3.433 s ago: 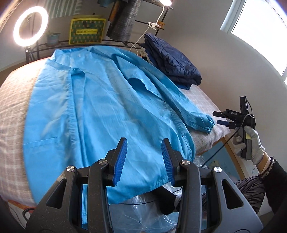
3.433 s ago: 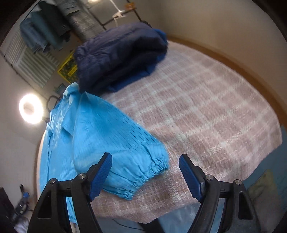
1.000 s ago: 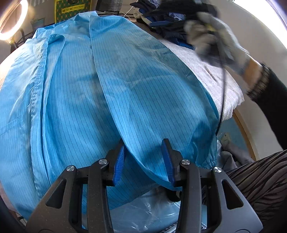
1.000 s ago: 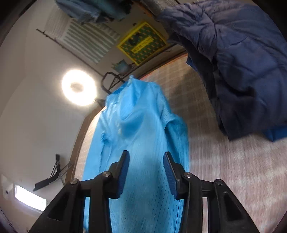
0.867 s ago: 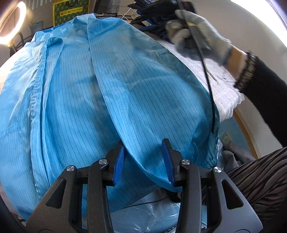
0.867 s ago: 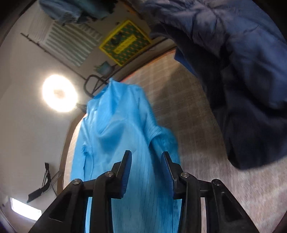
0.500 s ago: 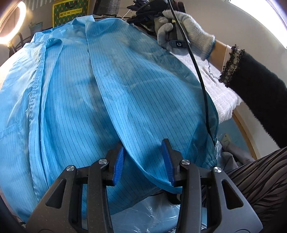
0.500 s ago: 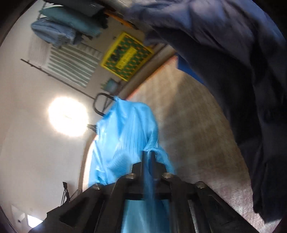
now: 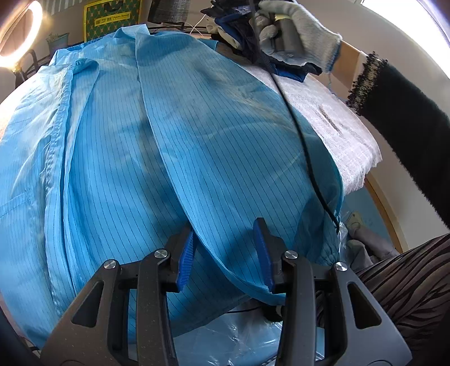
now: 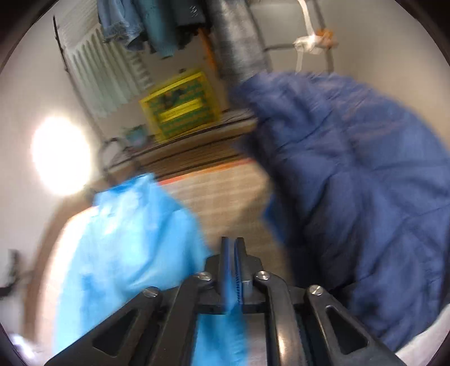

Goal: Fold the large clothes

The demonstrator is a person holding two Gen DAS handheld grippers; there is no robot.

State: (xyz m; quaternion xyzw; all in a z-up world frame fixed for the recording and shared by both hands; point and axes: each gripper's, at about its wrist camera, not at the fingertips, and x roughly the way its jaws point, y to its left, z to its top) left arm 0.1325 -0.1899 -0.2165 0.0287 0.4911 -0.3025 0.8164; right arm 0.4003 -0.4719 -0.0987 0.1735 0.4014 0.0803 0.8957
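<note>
Since the earlier frame, the right hand-held gripper (image 10: 232, 270) has lifted away from the blue coat (image 9: 174, 146); its blue pads now show pressed together in the blurred right wrist view, with a strip of blue fabric seemingly caught between them, though the log suggests its jaws have just been opening. A gloved hand (image 9: 298, 25) carries it above the coat's far edge, a black cable (image 9: 306, 157) trailing down. The left hand-held gripper (image 9: 225, 253) has its jaws apart, with the coat's folded front edge passing between them. Spread flat, the coat covers the checked surface (image 9: 337, 126). A navy jacket (image 10: 365, 183) lies beyond.
</note>
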